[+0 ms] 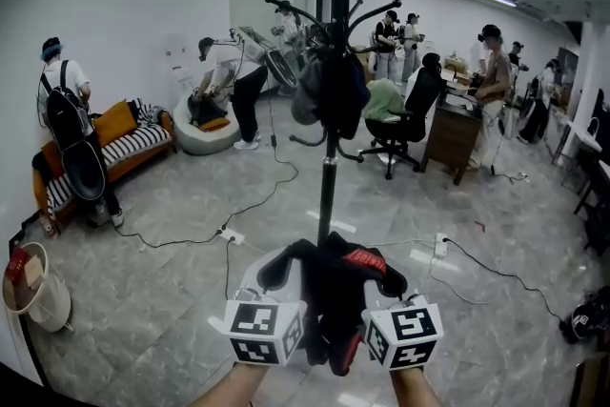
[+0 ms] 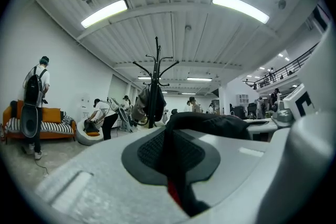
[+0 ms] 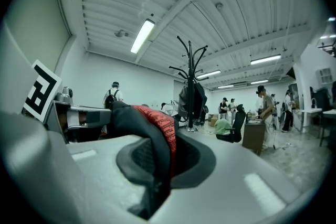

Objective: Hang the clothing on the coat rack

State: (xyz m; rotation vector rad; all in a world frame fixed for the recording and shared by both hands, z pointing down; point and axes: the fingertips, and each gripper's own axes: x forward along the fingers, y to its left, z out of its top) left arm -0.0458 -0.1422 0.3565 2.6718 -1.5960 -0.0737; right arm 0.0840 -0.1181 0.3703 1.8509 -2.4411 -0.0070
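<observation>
A black garment with a red lining (image 1: 331, 289) hangs bunched between my two grippers at the bottom of the head view. My left gripper (image 1: 278, 283) is shut on its left part, the dark cloth pinched in the jaws (image 2: 176, 176). My right gripper (image 3: 155, 176) is shut on the right part, where the red lining (image 3: 164, 131) folds over the jaw. Straight ahead stands the black coat rack (image 1: 327, 172), with dark clothing (image 1: 332, 91) hanging on its upper hooks. The coat rack (image 2: 156, 84) appears beyond the jaws in the left gripper view, and the coat rack (image 3: 191, 86) also in the right gripper view.
Cables (image 1: 243, 205) and a power strip (image 1: 232, 236) lie on the floor before the rack. A striped sofa (image 1: 124, 148) stands at the left, an office chair (image 1: 405, 124) and a desk (image 1: 456, 133) at the right. Several people stand around the room. A bin (image 1: 33, 286) sits near left.
</observation>
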